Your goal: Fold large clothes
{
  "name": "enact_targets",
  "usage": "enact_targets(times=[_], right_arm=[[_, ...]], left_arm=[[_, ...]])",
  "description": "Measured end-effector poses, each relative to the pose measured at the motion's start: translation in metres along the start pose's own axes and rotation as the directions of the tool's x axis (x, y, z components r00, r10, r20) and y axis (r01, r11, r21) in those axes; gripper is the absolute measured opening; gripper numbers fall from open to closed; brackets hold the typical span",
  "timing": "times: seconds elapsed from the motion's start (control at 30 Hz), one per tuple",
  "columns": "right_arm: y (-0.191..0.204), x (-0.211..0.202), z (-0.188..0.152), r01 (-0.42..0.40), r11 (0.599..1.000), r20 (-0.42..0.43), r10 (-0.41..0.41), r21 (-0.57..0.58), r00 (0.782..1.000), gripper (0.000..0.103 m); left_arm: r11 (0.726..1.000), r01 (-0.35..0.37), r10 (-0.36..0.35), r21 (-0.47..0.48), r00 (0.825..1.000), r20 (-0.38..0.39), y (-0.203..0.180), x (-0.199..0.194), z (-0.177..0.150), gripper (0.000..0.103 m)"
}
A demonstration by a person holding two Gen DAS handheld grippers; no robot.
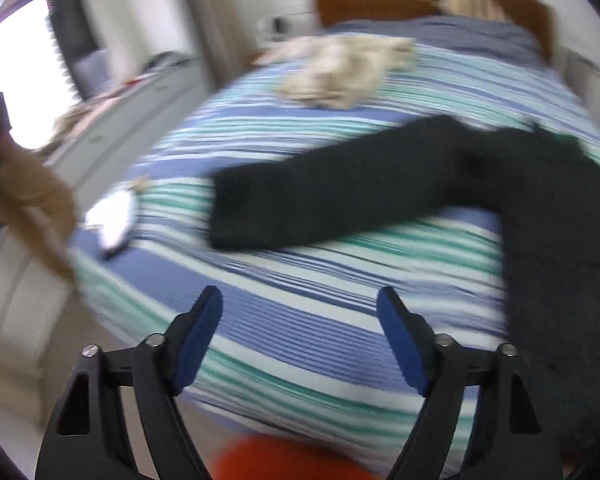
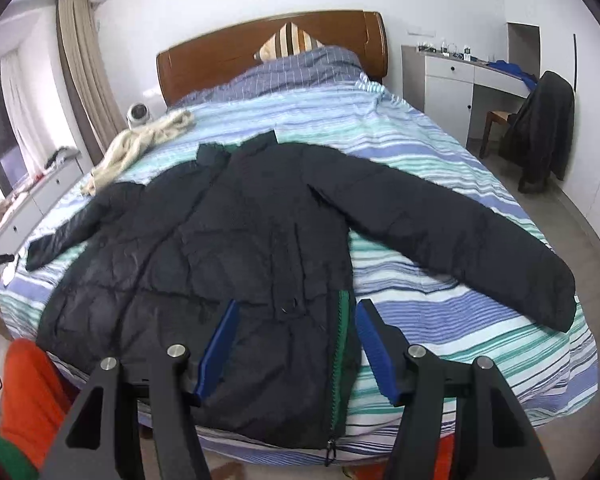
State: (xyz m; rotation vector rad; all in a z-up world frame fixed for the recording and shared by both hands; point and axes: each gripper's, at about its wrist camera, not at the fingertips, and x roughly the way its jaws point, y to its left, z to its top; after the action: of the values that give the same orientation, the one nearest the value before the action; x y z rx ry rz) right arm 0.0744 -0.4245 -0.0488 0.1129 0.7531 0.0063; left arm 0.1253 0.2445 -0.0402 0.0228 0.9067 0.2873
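A black padded jacket [image 2: 228, 232] lies spread flat on the striped bed cover [image 2: 440, 148], both sleeves out to the sides. Its green zipper edge [image 2: 342, 320] runs down to the hem nearest me. My right gripper [image 2: 298, 305] hovers over that hem, open, with the zipper edge seen between its blue pads [image 2: 374, 344] and nothing pressed. In the blurred left wrist view the left gripper [image 1: 299, 294] stands wide open over bare striped cover [image 1: 300, 340]. The jacket's sleeve [image 1: 340, 192] lies beyond it and to the right.
A cream garment [image 2: 140, 144] lies crumpled near the bed's far left, below the wooden headboard [image 2: 260, 48]. A small white item [image 1: 114, 220] rests at the bed's left edge, by a person's tan sleeve [image 1: 32, 200]. A chair draped with dark clothing [image 2: 540, 132] stands at a white desk [image 2: 460, 84].
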Motion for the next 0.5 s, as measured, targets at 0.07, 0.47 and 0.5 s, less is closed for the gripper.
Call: enact_targets(times=[0.07, 0.47, 0.5], right_arm=[[0.002, 0.004, 0.000, -0.017, 1.000, -0.014, 0.017, 0.001, 1.000, 0.062], [0.033, 0.012, -0.008, -0.063, 0.998, -0.070, 0.061, -0.029, 0.996, 0.062], [0.034, 0.011, -0.009, -0.064, 0.997, -0.071, 0.061, -0.033, 0.996, 0.062]], left_arm=[[0.995, 0.082, -0.083, 0.052, 0.997, 0.007, -0.043, -0.017, -0.013, 0.086], [0.911, 0.278, -0.273, 0.305, 0.960, -0.060, -0.184, -0.031, -0.049, 0.093], [0.914, 0.279, -0.278, 0.294, 0.959, -0.045, -0.183, -0.031, -0.039, 0.094]])
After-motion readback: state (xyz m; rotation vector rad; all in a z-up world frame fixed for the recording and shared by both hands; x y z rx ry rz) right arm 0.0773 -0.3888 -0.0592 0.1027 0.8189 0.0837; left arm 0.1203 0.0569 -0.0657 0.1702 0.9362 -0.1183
